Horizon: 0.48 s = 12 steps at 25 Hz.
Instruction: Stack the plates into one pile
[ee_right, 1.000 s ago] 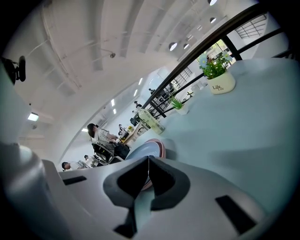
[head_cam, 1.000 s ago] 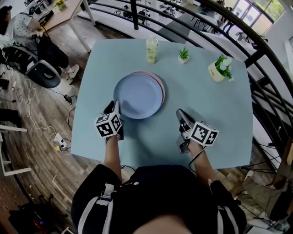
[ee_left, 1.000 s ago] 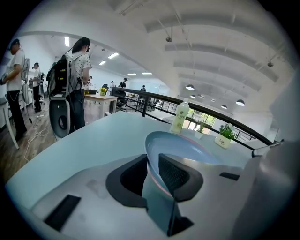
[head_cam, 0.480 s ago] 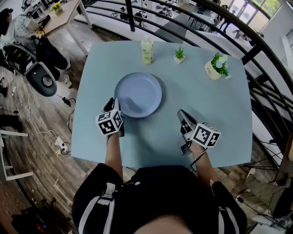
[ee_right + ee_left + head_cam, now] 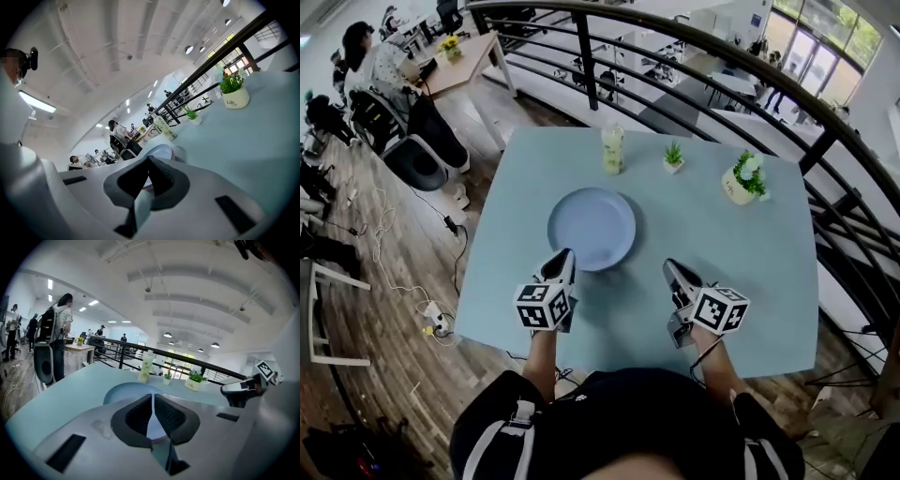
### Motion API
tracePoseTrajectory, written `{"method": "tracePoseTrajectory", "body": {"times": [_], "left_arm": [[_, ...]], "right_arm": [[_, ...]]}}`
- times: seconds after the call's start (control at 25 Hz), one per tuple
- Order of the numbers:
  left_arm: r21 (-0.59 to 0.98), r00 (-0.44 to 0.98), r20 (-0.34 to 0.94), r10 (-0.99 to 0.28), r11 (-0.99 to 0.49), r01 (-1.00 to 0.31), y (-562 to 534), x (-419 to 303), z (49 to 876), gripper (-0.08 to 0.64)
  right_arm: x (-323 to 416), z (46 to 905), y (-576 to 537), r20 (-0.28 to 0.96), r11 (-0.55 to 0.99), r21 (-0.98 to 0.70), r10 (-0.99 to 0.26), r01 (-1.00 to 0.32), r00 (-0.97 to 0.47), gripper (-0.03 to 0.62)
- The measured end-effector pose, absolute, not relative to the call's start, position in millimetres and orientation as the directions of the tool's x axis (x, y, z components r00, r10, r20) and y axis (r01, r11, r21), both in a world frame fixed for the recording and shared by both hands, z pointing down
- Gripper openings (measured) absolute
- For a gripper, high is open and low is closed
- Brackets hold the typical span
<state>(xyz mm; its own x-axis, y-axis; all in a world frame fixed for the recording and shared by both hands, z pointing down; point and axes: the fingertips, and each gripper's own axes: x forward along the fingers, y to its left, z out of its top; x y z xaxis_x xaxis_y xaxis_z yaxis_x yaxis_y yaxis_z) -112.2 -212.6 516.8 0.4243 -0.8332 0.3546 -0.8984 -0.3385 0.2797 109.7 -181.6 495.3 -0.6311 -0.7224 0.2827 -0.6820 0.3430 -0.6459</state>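
Plates (image 5: 592, 228) sat squared, none peeking out anymore; stacking looked done. My left claw (image 5: 565, 257) had just closed empty, my right claw (image 5: 673, 269) closed too.

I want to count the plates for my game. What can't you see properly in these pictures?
- What lies under the blue plate: head view, the top one covers it, so no count.
- Bottle label: head view, too small to read.
- Table near edge: head view, partly hidden by the person's body.
- Blue plate's near side: right gripper view, behind the right claw.
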Motion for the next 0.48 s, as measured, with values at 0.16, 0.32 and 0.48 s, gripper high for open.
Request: {"method": "tracePoseTrajectory", "body": {"times": [0.16,0.32,0.48], "left_arm": [[0.269,0.516,0.333,-0.789,-0.445,-0.854,-192,-63,499,0.028],[0.233,0.568,0.311,-0.763,-0.518,-0.823,-175,-22,478,0.028],[0.218,0.617,0.295,-0.73,-0.577,-0.787,-162,9,464,0.028]], "right_arm": [[120,484,-167,0.272,0.388,-0.599,-0.724,-0.7,-0.634,0.002],[136,471,-150,0.239,0.409,-0.587,-0.737,-0.699,-0.632,0.002],[148,461,-137,0.213,0.43,-0.573,-0.743,-0.697,-0.634,0.002]]}}
